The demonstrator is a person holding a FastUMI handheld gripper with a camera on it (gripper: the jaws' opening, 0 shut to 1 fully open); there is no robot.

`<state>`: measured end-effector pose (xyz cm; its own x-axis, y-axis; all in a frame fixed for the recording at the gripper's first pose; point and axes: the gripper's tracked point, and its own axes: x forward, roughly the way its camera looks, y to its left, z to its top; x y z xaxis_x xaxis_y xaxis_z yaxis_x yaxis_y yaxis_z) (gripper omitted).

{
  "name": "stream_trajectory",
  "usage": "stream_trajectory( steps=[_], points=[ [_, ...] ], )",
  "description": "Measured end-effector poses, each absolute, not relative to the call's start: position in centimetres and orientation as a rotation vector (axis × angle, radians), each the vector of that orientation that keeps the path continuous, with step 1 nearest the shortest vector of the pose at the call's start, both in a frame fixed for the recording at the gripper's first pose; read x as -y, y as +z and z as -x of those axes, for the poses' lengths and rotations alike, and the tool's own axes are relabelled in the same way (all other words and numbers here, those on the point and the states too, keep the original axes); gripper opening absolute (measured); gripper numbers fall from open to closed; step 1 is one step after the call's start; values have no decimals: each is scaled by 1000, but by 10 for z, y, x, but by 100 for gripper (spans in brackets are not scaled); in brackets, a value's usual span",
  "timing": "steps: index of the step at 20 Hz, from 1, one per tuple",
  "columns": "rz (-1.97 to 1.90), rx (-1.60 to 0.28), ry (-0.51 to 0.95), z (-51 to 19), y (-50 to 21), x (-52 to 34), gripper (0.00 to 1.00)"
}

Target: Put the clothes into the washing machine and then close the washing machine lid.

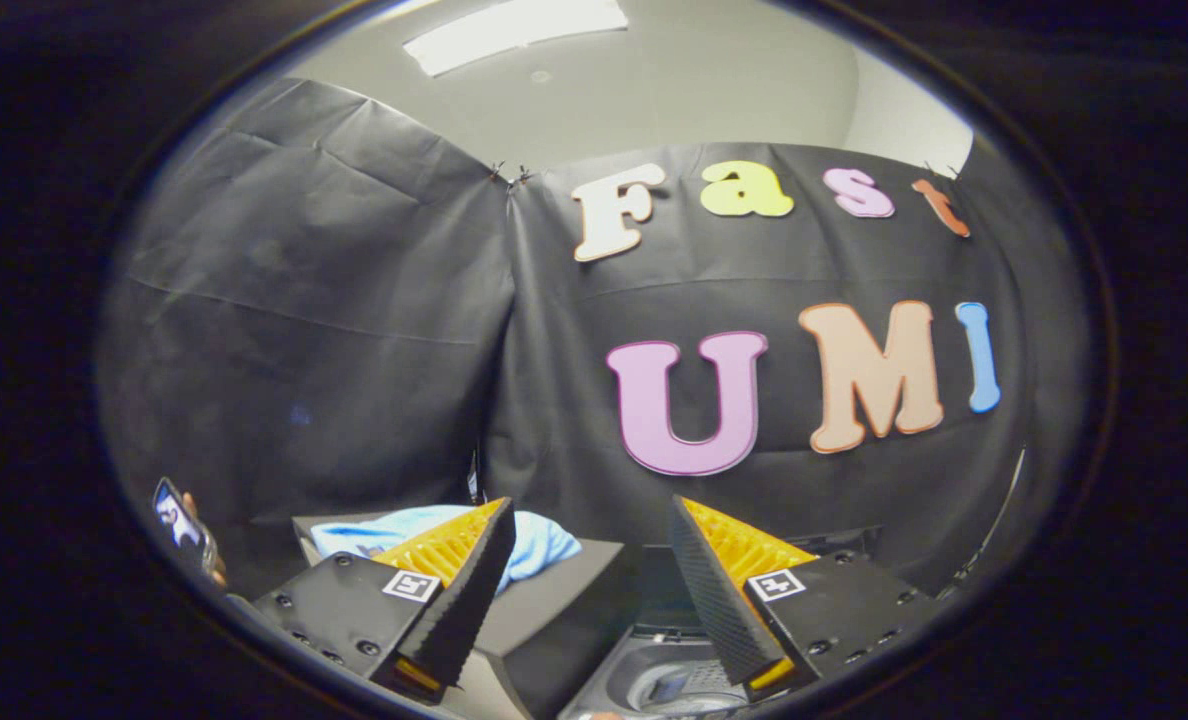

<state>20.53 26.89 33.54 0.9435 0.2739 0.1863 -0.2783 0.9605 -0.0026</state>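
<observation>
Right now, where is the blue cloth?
In the gripper view the blue cloth lies on a dark box, just beyond the left finger of the open gripper, with the washing machine below.

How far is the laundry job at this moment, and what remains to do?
Nothing looks done yet. The light blue cloth lies on a dark box beyond the fingers. The gripper is open and holds nothing. The washing machine sits open below. Left: grasp the cloth, drop it in, close the lid.
</observation>
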Motion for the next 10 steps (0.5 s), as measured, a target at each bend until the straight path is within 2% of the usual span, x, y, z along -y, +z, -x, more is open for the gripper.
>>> stream_trajectory(
  steps=[4,10],
  points=[
    [-33,69,281,-259,335,-333,96],
    [-46,-241,361,-296,279,-420,96]
  ],
)
